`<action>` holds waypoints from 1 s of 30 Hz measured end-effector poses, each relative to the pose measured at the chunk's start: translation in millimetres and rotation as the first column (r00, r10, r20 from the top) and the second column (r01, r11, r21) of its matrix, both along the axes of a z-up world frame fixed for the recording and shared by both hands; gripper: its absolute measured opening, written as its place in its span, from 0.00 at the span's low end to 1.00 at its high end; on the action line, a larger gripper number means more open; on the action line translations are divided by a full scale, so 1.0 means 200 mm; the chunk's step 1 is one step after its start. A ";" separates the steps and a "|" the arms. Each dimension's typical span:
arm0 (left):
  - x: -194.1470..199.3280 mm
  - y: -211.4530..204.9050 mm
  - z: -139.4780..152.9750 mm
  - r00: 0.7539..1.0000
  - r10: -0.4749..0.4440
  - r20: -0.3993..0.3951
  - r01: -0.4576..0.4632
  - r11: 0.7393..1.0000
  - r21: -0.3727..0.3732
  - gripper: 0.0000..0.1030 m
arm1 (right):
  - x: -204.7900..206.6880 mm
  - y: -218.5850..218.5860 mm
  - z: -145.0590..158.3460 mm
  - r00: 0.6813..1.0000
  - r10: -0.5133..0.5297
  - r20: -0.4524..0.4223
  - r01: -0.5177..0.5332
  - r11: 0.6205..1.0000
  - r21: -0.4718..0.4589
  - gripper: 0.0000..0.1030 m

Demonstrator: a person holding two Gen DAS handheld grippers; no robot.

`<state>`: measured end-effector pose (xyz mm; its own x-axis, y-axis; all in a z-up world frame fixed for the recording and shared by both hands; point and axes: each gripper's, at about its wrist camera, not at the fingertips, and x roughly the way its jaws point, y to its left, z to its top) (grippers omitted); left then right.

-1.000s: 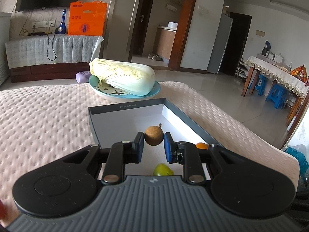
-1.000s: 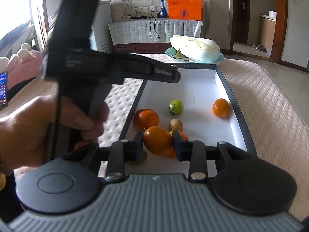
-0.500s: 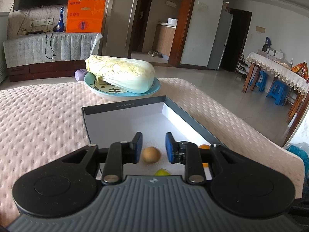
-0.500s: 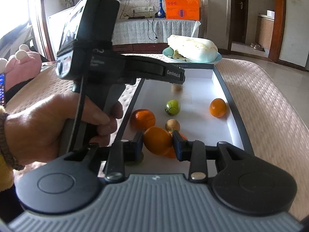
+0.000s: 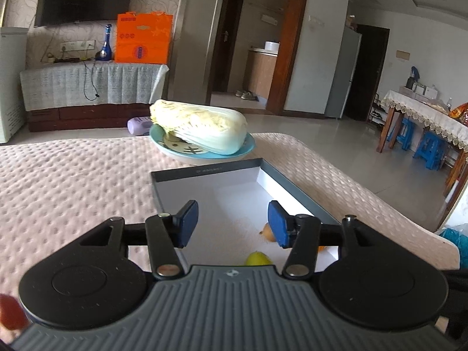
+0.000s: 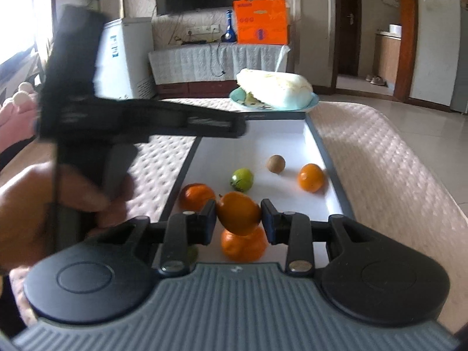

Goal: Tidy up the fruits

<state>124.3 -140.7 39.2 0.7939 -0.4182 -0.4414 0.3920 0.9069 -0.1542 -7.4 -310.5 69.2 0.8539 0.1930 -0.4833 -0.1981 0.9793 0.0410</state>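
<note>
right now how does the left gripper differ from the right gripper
The left gripper is open and holds nothing; the right gripper is shut on an orange fruit. The left hangs over the tray's bare far end, the right over its crowded near end. Both have blue pads.

In the white-floored tray (image 6: 327, 158), a brown round fruit (image 6: 275, 163) and an orange (image 6: 311, 177) are seen by its right edge, a green fruit (image 6: 242, 179) mid-floor, and two oranges (image 6: 196, 195) (image 6: 243, 244) nearer, while another orange fruit (image 6: 238, 217) is held raised above them.
</note>
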 end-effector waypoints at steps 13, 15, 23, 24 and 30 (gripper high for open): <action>-0.28 0.13 0.05 0.994 0.103 -0.028 -0.101 0.994 0.045 0.57 | 0.04 -0.09 -0.02 0.996 -0.089 -0.011 0.089 0.994 0.057 0.35; -0.33 0.15 0.06 0.992 0.118 -0.036 -0.116 0.992 0.044 0.57 | 0.05 -0.09 -0.02 0.996 -0.093 -0.013 0.094 0.993 0.068 0.35; -0.53 0.14 0.04 0.994 0.106 -0.029 -0.102 0.988 0.118 0.59 | 0.11 -0.08 -0.02 0.996 -0.092 -0.021 0.093 0.992 0.083 0.35; -0.55 0.14 0.05 0.994 0.105 -0.027 -0.101 0.987 0.123 0.59 | 0.12 -0.07 -0.01 0.996 -0.090 -0.020 0.091 0.992 0.087 0.35; -0.70 0.18 0.06 0.991 0.126 -0.039 -0.121 0.986 0.111 0.59 | 0.16 -0.06 0.00 0.997 -0.077 -0.018 0.078 0.991 0.106 0.35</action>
